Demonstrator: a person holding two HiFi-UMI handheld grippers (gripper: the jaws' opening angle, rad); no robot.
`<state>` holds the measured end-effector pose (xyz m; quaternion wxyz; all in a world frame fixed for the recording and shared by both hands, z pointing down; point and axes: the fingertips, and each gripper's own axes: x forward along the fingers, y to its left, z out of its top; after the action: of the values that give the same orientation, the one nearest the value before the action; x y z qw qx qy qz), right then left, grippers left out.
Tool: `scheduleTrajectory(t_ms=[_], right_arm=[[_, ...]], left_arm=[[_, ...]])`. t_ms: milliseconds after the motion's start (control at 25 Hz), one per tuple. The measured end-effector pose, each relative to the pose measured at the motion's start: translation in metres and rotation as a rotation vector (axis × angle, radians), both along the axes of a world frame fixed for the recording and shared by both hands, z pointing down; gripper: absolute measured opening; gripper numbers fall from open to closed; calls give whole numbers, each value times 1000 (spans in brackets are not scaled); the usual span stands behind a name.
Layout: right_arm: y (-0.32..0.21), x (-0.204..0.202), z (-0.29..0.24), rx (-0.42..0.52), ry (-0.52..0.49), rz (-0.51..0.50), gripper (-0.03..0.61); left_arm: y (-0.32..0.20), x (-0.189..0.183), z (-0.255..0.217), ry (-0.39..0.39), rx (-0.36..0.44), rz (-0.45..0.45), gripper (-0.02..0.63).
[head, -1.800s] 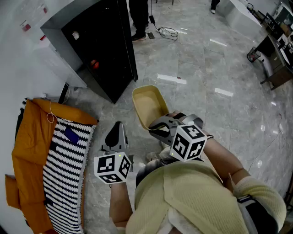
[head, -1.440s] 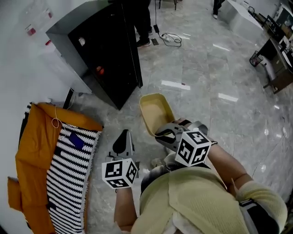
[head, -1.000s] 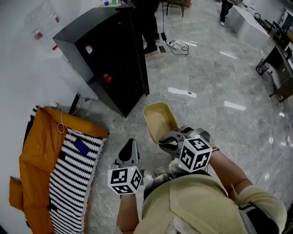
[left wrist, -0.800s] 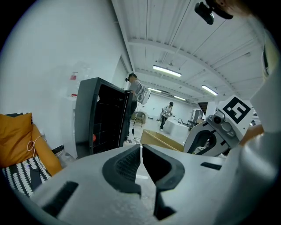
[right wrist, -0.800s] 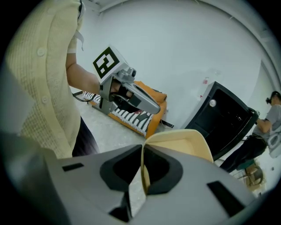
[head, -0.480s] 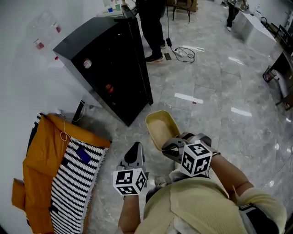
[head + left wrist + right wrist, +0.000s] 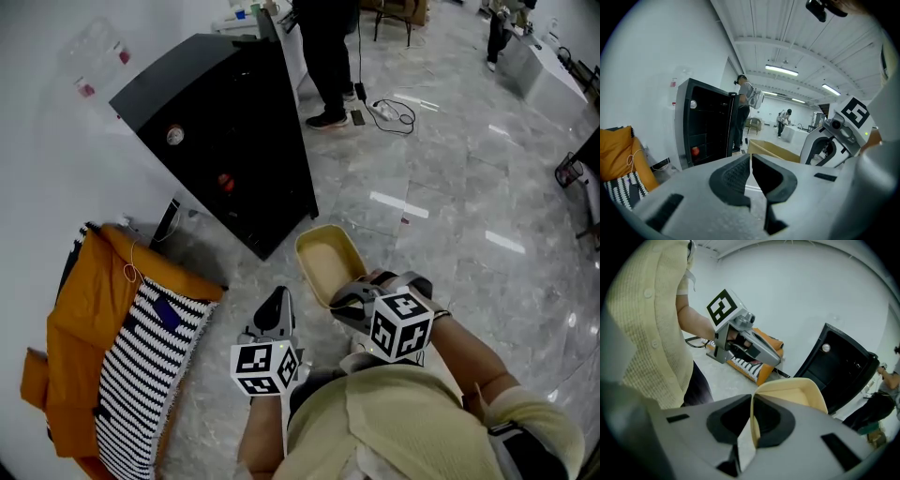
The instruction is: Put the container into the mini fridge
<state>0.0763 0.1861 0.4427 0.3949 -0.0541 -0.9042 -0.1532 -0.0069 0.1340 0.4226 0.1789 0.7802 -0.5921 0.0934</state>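
a grey marble floor (image 7: 450,187) runs out to a white wall, and against that wall's edge of the floor stands the black mini fridge (image 7: 225,141), its door seemingly swung open, with a small red thing (image 7: 226,182) on a shelf inside. a person (image 7: 330,37) stands just behind it, and an orange cushion (image 7: 84,319) with a striped cloth (image 7: 131,375) lies by the wall on our left. we carry the container (image 7: 326,262), a shallow tan tray, in the air above the floor, near the fridge front but apart from it. our right gripper (image 7: 352,295) has its jaws clamped on the tray's near rim, the thin wall pinched between the pads. our left gripper (image 7: 274,314) hangs just beside it, jaws drawn to a thin slit with nothing in them. we judge this to be the carry towards the fridge, with the pick-up done and the placing not yet begun. the next move calls for bringing the tray level to the open front, picking a shelf with room, and sliding it in past the door edge without tipping it.
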Motion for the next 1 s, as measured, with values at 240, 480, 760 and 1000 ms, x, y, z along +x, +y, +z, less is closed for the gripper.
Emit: scheduleTrajectory(t_ms=[240, 480, 760, 1000], right_arm=[[-17, 12, 3, 26, 20, -44, 38], [-35, 11, 2, 36, 32, -58, 38], [-60, -4, 3, 24, 49, -61, 38], [-79, -23, -6, 4, 40, -72, 38]], left_arm=[[-11, 6, 1, -5, 4, -45, 34], [-24, 6, 1, -19, -3, -44, 34], [-50, -9, 6, -17, -14, -32, 34], [-76, -24, 4, -3, -14, -27, 34]])
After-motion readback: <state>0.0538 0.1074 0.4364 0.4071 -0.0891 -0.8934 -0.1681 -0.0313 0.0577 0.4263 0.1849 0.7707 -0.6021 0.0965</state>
